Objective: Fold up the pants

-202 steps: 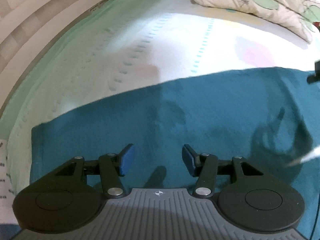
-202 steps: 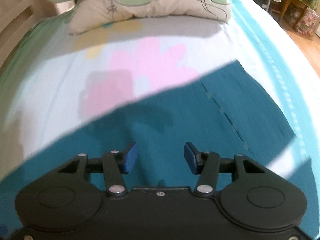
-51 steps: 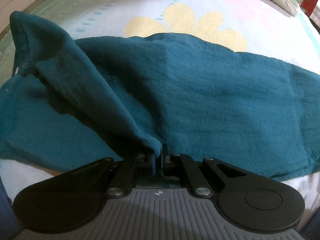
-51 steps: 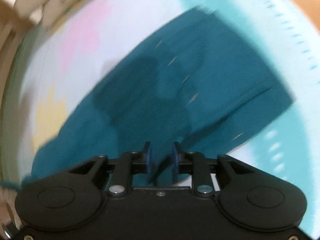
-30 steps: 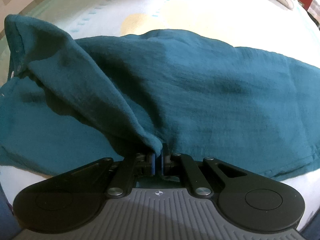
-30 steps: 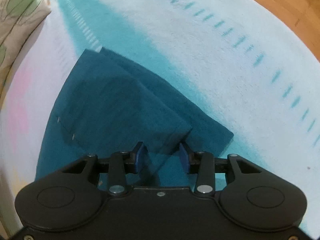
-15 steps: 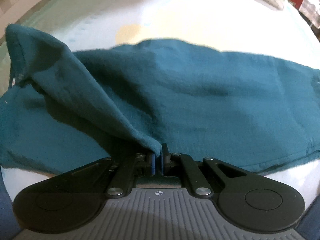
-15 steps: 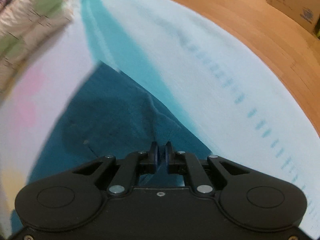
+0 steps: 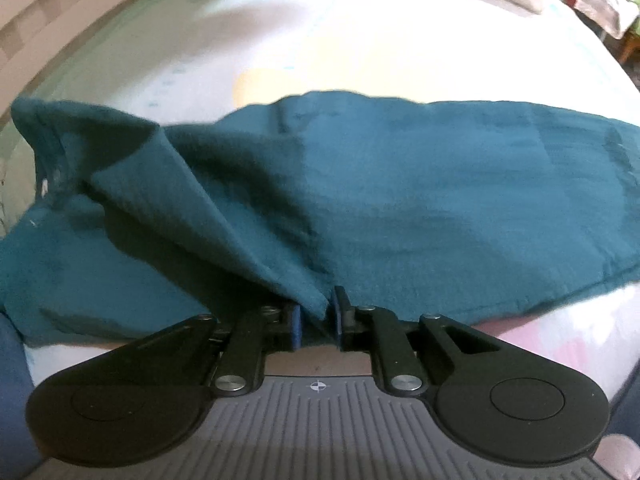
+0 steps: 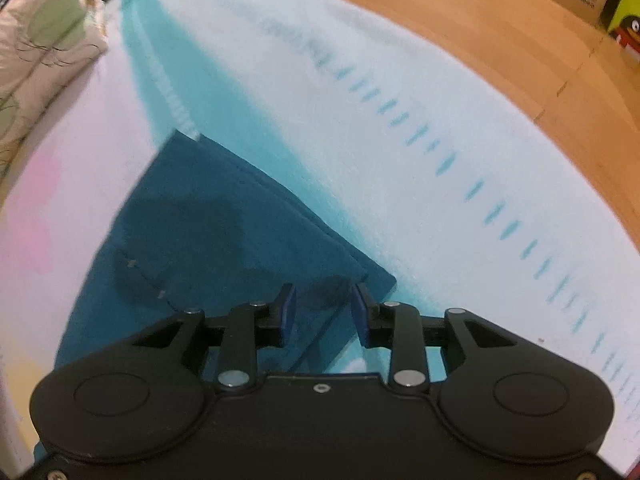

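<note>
pants [image 9: 400, 200] on bed [image 10: 360, 100] | pillow [image 10: 44, 40] beyond | left hand-held gripper [image 9: 316, 320] narrow, just opening, fabric between | right hand-held gripper [image 10: 322, 312] parted, empty

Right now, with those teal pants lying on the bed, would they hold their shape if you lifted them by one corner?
Probably not. The pants look soft and floppy: the raised fold between the left gripper fingers sags into a drooping ridge. They seem light, since thin layers lie flat on the bed. They look unlikely to slide: the cloth looks matte, not slick.
</note>
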